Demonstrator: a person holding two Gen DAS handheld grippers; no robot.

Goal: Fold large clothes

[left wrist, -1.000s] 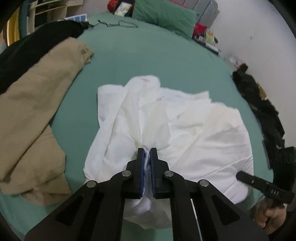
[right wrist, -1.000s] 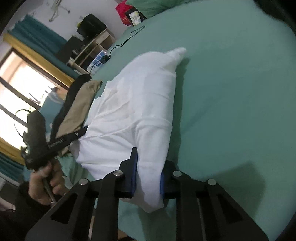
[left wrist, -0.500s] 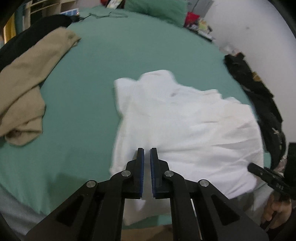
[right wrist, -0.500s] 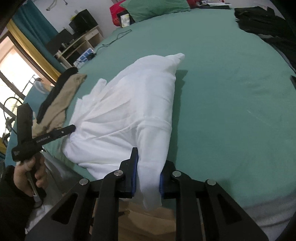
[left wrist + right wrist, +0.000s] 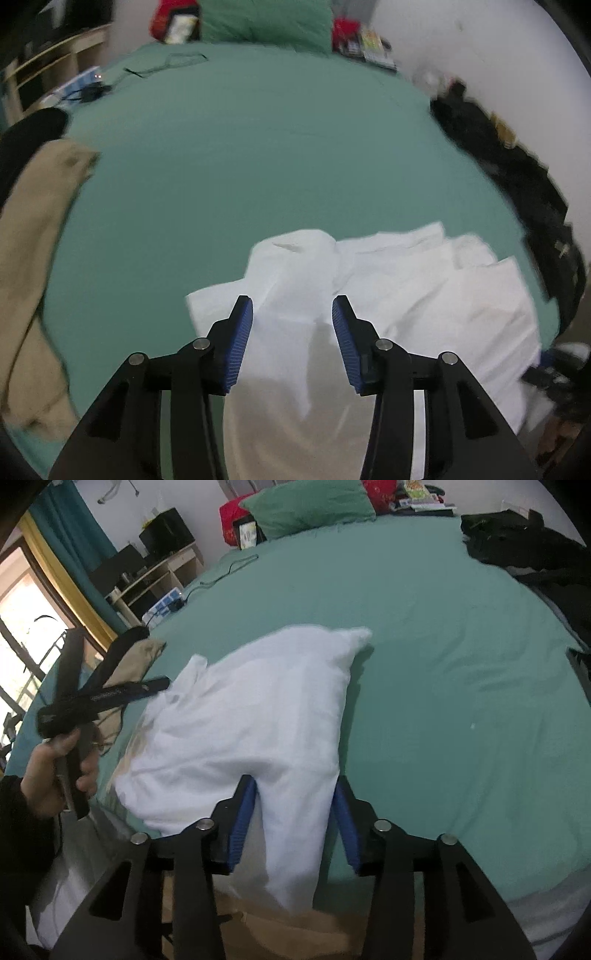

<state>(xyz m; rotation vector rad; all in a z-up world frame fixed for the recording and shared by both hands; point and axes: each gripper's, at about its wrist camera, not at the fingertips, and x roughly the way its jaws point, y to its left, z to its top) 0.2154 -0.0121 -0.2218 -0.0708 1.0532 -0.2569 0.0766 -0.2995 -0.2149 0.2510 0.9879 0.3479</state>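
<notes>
Left wrist view:
Left gripper (image 5: 291, 317): released, jaws wide apart over the shirt.
Shirt (image 5: 406, 291): white, crumpled, at the bed's near edge, part hanging over it.
Bed (image 5: 258, 147): green sheet; tan cloth (image 5: 33, 258) at its left edge, black clothes (image 5: 517, 177) along the right.

Right wrist view:
Right gripper (image 5: 293, 801): released, jaws spread either side of a hanging shirt (image 5: 251, 716) fold.
Left hand (image 5: 55, 771): grips the other gripper's handle, beside the shirt's left side.
Pillow (image 5: 306, 506): green, at the bed's (image 5: 461, 646) far edge.
</notes>
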